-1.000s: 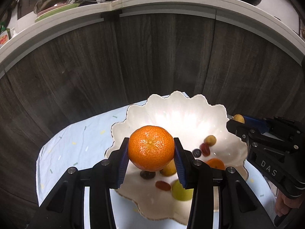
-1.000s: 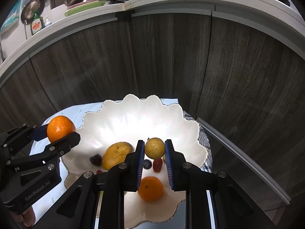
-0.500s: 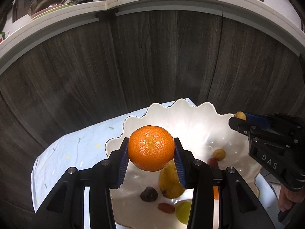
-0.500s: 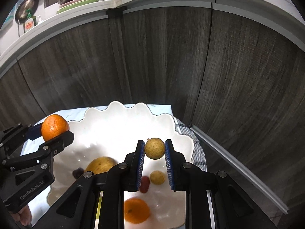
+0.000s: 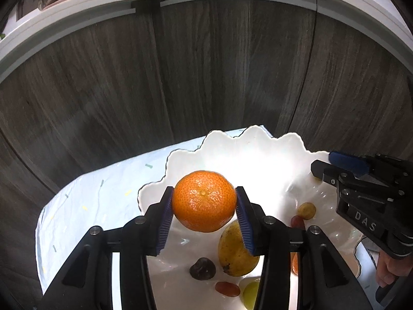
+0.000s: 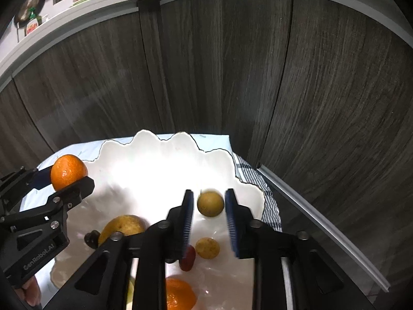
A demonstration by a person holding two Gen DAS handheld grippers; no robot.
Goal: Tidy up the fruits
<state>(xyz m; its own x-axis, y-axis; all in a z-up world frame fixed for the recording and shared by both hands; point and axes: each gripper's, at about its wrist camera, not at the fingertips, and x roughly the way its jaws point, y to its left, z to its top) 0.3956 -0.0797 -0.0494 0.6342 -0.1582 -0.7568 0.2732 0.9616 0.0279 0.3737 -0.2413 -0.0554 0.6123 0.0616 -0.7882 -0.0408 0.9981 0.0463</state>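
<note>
A round, dimpled orange mandarin [image 5: 204, 201] is seen between the blue pads of the left claw [image 5: 204, 204], which is opening above the scalloped white ceramic bowl [image 5: 232, 152]. In the opening right claw [image 6: 209, 204], a small round yellow-brown fruit [image 6: 210, 203], clamped a second ago, is now untouched.

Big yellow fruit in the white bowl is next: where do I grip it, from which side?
Across its thick middle, from above. The big yellow fruit lies flat in the white bowl, long and tapering, so pads belong on its long flanks; the ends would likely slip. A dark plum sits close beside one flank.
</note>
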